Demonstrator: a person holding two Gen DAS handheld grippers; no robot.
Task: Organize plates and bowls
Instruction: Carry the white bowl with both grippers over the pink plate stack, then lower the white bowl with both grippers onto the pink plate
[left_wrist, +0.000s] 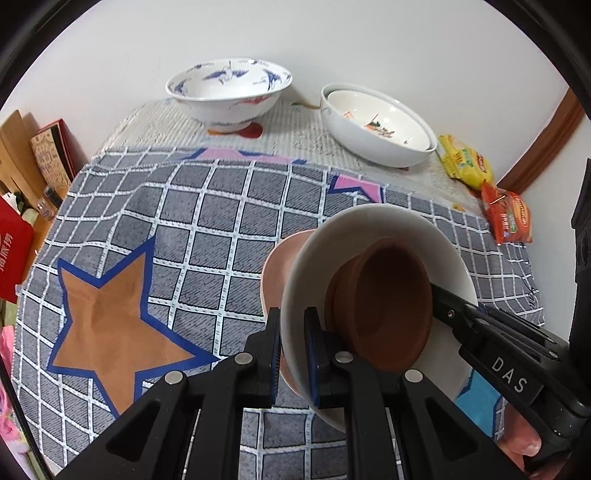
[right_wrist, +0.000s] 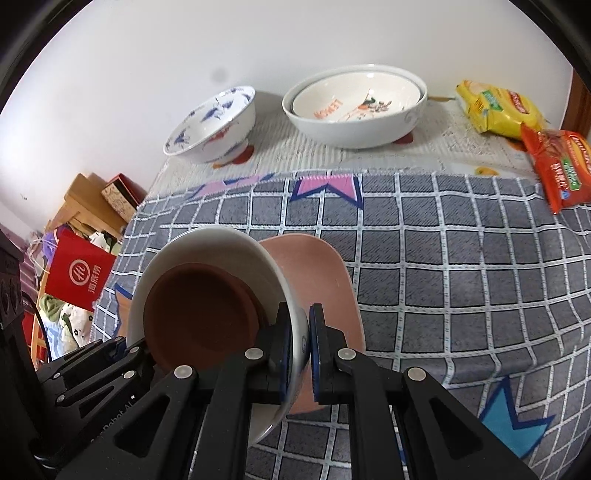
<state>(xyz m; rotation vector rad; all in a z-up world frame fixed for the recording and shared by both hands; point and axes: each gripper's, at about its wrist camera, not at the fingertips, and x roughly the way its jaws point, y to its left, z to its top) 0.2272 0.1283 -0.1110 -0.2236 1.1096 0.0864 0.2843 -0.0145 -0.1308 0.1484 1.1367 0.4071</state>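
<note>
On the checked cloth (left_wrist: 207, 229), lower right of the left view, we clamp the white bowl (left_wrist: 436, 240) with left gripper (left_wrist: 293, 354) and right gripper (right_wrist: 308, 354) on opposite rim edges, keeping the brown bowl (left_wrist: 391, 302) nested inside, pink plate (right_wrist: 317, 273) beneath.

Left gripper (left_wrist: 291, 354): black linkage arms, silver rivets, blue jaw pads. Right gripper (right_wrist: 297, 354) identical, white "DAS" lettering.

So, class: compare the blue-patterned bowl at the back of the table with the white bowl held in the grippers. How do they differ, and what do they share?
The blue-patterned bowl stands upright on the table; the white bowl is tilted steeply.
The blue-patterned bowl is empty; the white bowl holds a brown dish.
The blue-patterned bowl is untouched; the white bowl's rim is gripped by the left hand-held gripper and the right hand-held gripper.
Both are round with white insides.
</note>
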